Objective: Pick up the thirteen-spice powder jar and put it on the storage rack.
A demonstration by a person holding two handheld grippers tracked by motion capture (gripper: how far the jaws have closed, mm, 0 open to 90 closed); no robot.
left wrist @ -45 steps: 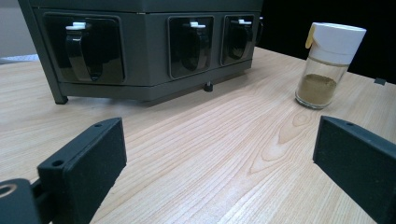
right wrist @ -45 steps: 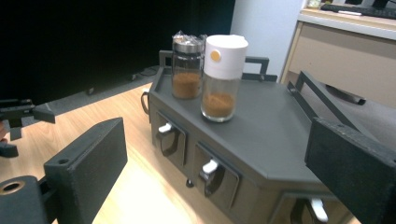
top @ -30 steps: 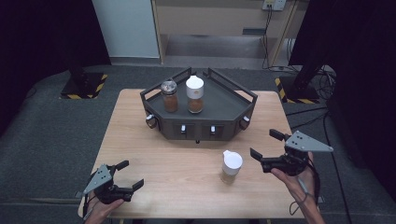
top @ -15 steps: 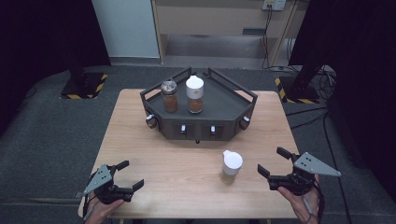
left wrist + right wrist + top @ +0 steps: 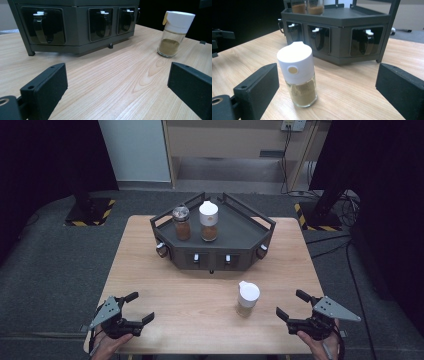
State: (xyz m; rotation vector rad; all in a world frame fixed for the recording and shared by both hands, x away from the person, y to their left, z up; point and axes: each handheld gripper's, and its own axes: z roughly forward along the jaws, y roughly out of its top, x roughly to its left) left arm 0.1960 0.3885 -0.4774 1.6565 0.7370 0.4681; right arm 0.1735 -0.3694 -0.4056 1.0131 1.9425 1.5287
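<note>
Both tongs, left [image 5: 136, 309] and right [image 5: 291, 306], gaped empty; near the rack [image 5: 240, 227], the jar [image 5: 248, 298] looked light, slippery, best gripped mid-glass.

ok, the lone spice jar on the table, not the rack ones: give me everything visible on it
The spice jar is a small clear cylinder, glass or plastic, with a tall white cap whose side bears a small round pale-yellow mark. It is roughly one-third full of tan-brown powder. It stands upright on the wooden table, in front of the dark rack and apart from it, toward the right gripper. That gripper's jaws are spread wide and clear of the jar; only the tabletop touches it.
</note>
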